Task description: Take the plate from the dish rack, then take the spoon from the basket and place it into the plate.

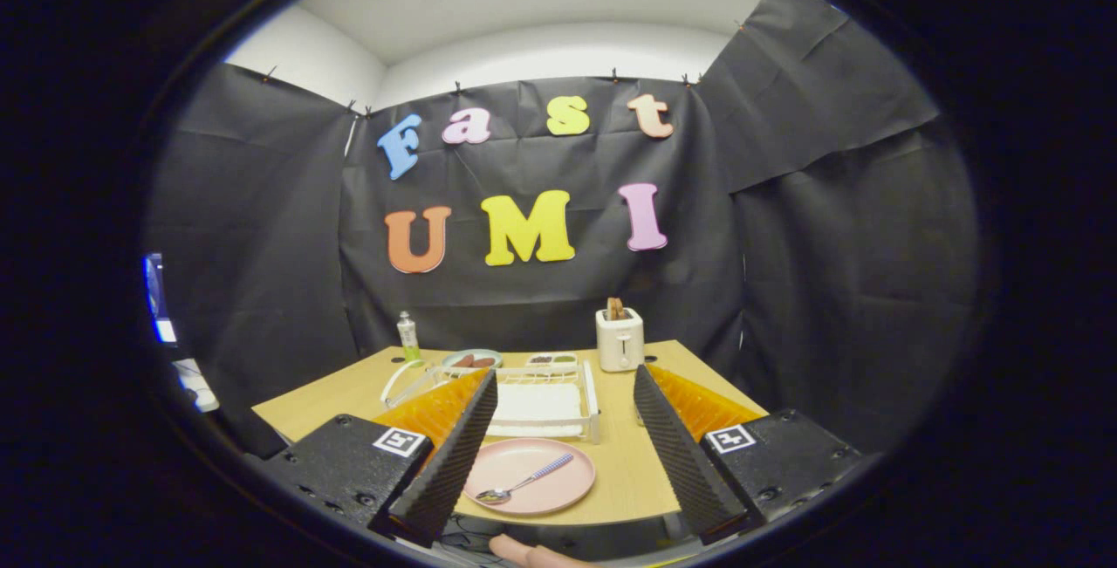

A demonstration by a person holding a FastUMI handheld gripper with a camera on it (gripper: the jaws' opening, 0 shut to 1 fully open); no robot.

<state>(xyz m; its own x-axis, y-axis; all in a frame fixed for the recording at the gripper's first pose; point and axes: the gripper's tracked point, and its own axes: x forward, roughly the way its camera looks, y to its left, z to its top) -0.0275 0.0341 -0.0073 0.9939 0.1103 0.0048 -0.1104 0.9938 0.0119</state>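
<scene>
claw [558,441] wide, holding nothing | one plate [532,476], one spoon [524,482] on it, lower centre | one dish rack [541,398] beyond | bench [628,463] bare right of plate

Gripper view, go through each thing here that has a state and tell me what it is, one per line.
Gripper: open, fingers apart, holding nothing.
Round pink plate: flat on the wooden table, between the fingers.
Metal spoon with patterned handle: lying in the plate.
White wire dish rack: no plate in it.
White toaster: toast sticking up.
</scene>
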